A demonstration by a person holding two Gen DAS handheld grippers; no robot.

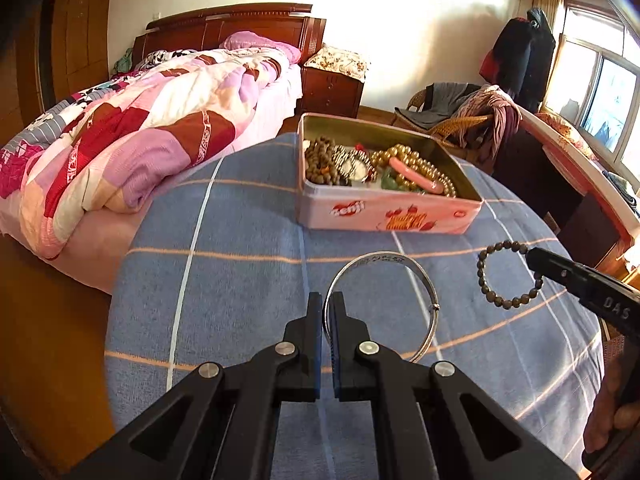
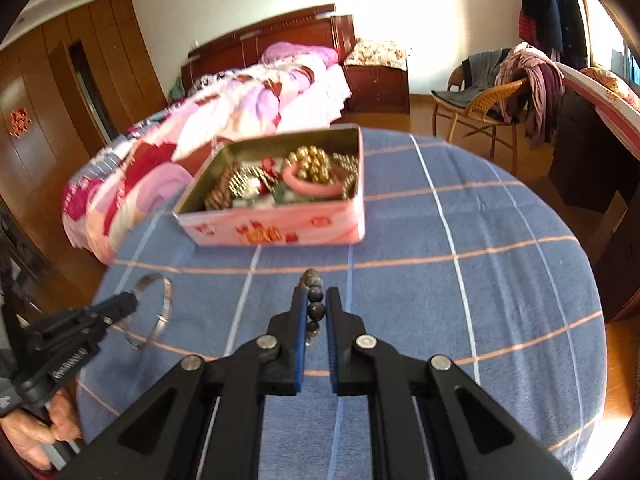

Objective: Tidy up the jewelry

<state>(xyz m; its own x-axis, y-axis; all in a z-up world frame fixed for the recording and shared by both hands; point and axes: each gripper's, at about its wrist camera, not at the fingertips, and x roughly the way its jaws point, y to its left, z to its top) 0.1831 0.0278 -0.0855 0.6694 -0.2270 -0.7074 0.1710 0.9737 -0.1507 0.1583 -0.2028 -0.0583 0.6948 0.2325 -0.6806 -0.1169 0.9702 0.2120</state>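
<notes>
My left gripper [image 1: 327,300] is shut on a silver bangle [image 1: 416,276] and holds it above the blue checked cloth; the bangle also shows in the right wrist view [image 2: 166,300]. My right gripper [image 2: 316,294] is shut on a dark bead bracelet [image 2: 314,292], which hangs from it in the left wrist view [image 1: 486,280]. An open pink tin [image 1: 384,210] holding bead strings, a watch and a pink bangle stands beyond both grippers; it also shows in the right wrist view [image 2: 280,232].
The round table [image 1: 240,280] wears a blue checked cloth. A bed with a patchwork quilt [image 1: 132,140] lies at the left. A wicker chair with clothes [image 1: 468,120] and a desk [image 1: 572,172] stand at the right.
</notes>
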